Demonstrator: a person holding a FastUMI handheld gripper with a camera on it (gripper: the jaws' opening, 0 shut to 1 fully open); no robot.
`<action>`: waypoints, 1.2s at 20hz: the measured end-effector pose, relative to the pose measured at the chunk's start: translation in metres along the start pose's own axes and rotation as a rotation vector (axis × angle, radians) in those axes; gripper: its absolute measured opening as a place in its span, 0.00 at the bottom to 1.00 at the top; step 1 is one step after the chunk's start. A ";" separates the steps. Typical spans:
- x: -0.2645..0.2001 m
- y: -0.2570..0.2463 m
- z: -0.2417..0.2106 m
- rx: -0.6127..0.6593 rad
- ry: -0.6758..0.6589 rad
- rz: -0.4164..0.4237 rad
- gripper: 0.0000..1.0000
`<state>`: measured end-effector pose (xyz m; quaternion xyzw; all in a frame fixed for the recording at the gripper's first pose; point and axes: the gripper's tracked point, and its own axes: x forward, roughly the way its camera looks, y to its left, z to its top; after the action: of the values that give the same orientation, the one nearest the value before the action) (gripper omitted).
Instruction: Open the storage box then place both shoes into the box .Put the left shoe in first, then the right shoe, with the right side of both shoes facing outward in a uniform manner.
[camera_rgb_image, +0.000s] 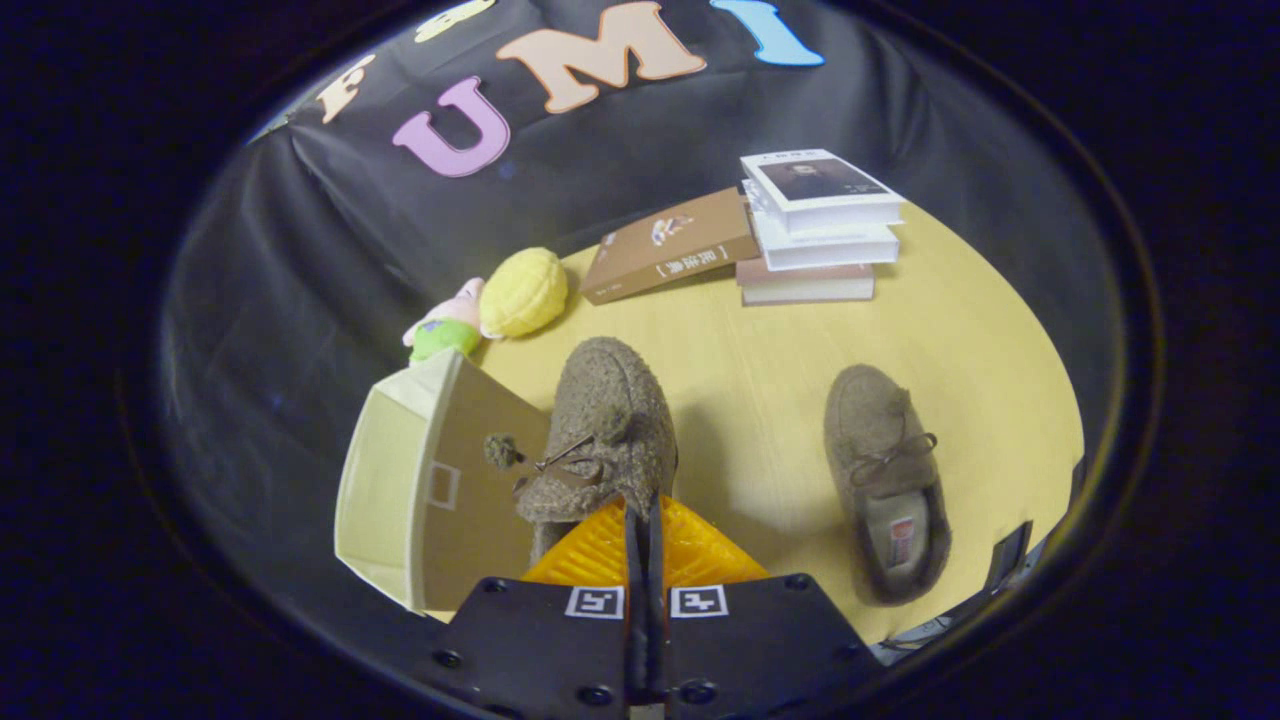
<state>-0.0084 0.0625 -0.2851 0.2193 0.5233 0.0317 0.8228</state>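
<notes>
Right at the near end, the claw (642, 520) has its two fingers pinched almost together on the heel rim of a fuzzy brown slipper (605, 430), which hangs toe-forward just ahead of them, beside the storage box (420, 490). That box lies tipped with its pale interior showing, apparently already opened; I judge the held slipper is being carried toward it as the first shoe. Right of the held slipper, well apart, the second slipper (885, 480) rests on the tabletop (760, 380), opening up, a small label inside too blurred to read. Beyond the box sit a plush toy (445, 325) and a yellow ball (523, 292). Farther still lie a brown book (668, 245) and a stack of books (815, 230); their cover writing is too small to make out
</notes>
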 end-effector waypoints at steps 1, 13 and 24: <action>-0.004 0.012 0.003 0.002 -0.004 0.013 0.03; -0.006 0.161 0.021 -0.020 -0.030 0.161 0.03; 0.071 0.221 -0.052 -0.061 0.101 0.106 0.03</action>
<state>0.0178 0.2991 -0.2769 0.2196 0.5507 0.1021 0.7988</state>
